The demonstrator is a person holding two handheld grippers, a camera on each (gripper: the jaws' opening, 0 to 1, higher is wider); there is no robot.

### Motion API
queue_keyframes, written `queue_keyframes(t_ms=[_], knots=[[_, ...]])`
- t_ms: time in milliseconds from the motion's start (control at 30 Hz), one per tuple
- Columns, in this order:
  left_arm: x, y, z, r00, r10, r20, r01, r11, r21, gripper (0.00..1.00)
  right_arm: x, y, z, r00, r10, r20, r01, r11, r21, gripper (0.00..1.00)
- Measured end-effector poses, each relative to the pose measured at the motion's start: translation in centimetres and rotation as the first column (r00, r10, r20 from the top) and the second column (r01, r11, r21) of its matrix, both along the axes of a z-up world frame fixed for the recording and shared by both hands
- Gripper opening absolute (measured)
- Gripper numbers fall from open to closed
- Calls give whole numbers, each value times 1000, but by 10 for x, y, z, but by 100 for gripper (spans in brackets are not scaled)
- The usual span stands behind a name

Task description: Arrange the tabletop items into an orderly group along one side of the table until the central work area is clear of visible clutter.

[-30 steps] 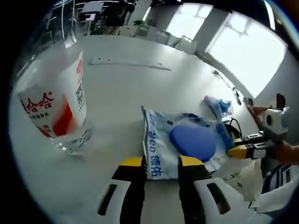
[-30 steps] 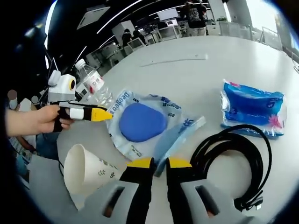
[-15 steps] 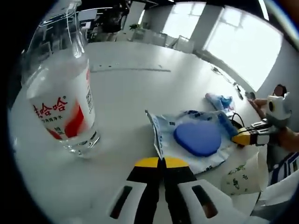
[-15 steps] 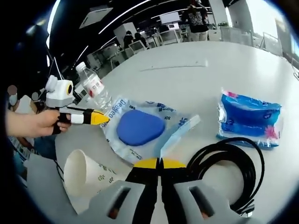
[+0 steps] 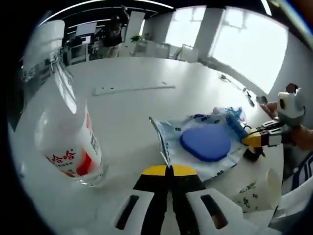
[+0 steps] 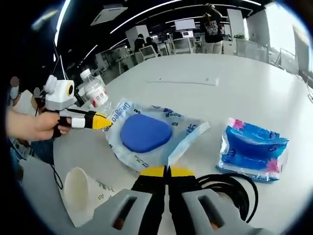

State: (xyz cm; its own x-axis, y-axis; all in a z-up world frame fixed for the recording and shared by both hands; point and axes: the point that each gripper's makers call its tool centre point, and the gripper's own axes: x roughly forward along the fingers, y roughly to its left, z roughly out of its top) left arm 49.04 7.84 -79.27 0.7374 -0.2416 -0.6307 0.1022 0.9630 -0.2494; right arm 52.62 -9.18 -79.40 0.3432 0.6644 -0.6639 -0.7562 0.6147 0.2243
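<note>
Across the white table (image 6: 274,93), the clear packet with the blue pad (image 6: 152,135) lay stretched between 2 grips, likely to be carried flat to one side. Left gripper (image 5: 169,170) and right gripper (image 6: 167,171) each pinched an opposite edge, jaws closed; water bottle (image 5: 67,139), cable (image 6: 234,188), blue pack (image 6: 253,149) and paper cup (image 6: 84,192) waited near.

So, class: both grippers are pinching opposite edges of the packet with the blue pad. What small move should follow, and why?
Probably carry the packet together toward the water bottle; both the left gripper and right gripper are shut on its edges, and it sits mid-table.
</note>
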Motion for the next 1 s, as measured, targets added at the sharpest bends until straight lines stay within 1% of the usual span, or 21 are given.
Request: queue_keyframes(t_ms=[67, 200, 367, 700, 933, 1000], knots=[[6, 1, 3, 1000, 5, 14, -5, 1000, 5, 0, 7, 1, 3, 1000, -3, 6, 3, 1000, 3, 0], [14, 0, 7, 999, 15, 34, -15, 1000, -6, 0, 18, 0, 6, 1000, -4, 19, 4, 1000, -3, 0], [22, -1, 6, 999, 26, 42, -26, 1000, -4, 0, 32, -1, 7, 999, -8, 32, 8, 1000, -10, 0], [36, -5, 4, 998, 38, 41, -37, 999, -6, 0, 46, -4, 0, 999, -12, 36, 13, 1000, -27, 0], [37, -5, -3, 998, 48, 27, -48, 999, -2, 0, 49, -4, -8, 999, -26, 19, 26, 999, -36, 0], [37, -6, -6, 999, 47, 20, -47, 999, -7, 0, 49, -4, -11, 1000, -24, 18, 25, 998, -50, 0]])
